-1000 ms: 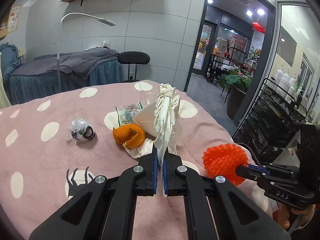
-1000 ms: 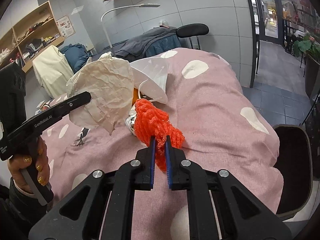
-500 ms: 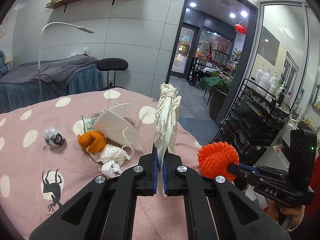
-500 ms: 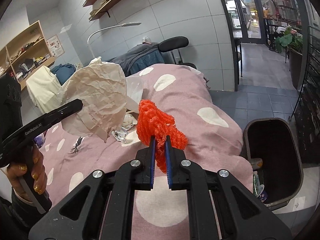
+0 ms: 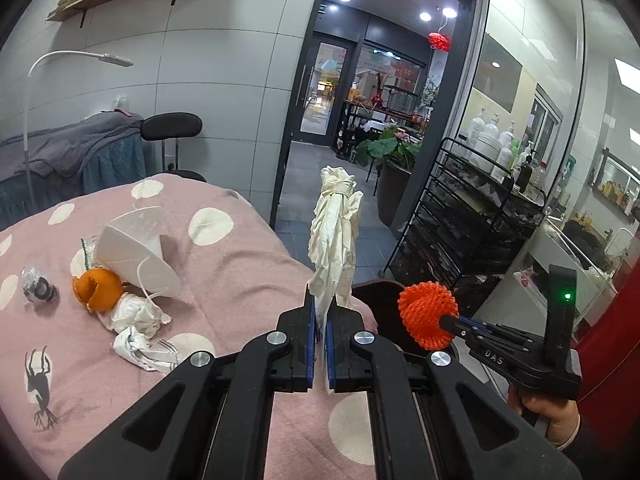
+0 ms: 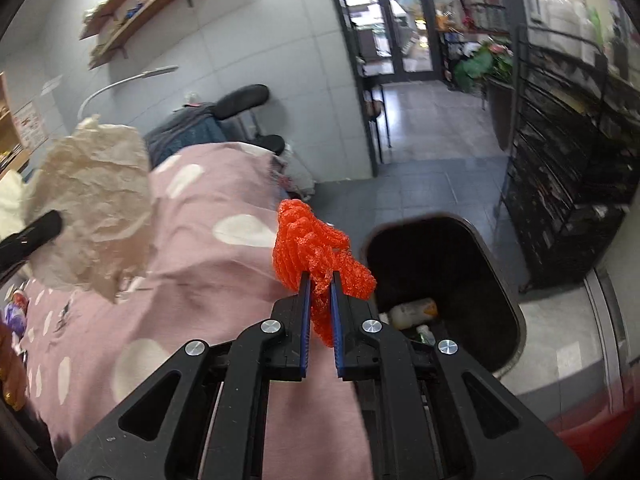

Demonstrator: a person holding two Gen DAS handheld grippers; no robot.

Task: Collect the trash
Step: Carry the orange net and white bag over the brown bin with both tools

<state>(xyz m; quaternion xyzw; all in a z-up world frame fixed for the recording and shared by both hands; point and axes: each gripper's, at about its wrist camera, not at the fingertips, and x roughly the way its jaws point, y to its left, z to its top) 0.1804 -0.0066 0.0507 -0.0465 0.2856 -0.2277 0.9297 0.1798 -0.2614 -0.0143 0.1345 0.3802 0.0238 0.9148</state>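
Pink polka-dot bed cover (image 5: 240, 264); on it: white paper cone (image 5: 132, 256), orange peel (image 5: 98, 288), crumpled tissues (image 5: 136, 320), foil wrapper (image 5: 38, 288).

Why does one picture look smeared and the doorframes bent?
Right wrist view: motion blur smears the shelves and the crumpled paper, though the orange foam net in the tongs stays crisp. Left wrist view: sharp, but the fisheye lens bows the doorframe; ceiling lights glare.

Colours of trash and bed
Orange foam net (image 6: 316, 248), cream crumpled paper (image 5: 334, 232), pink bedspread (image 5: 224, 264) dotted with white are seen.
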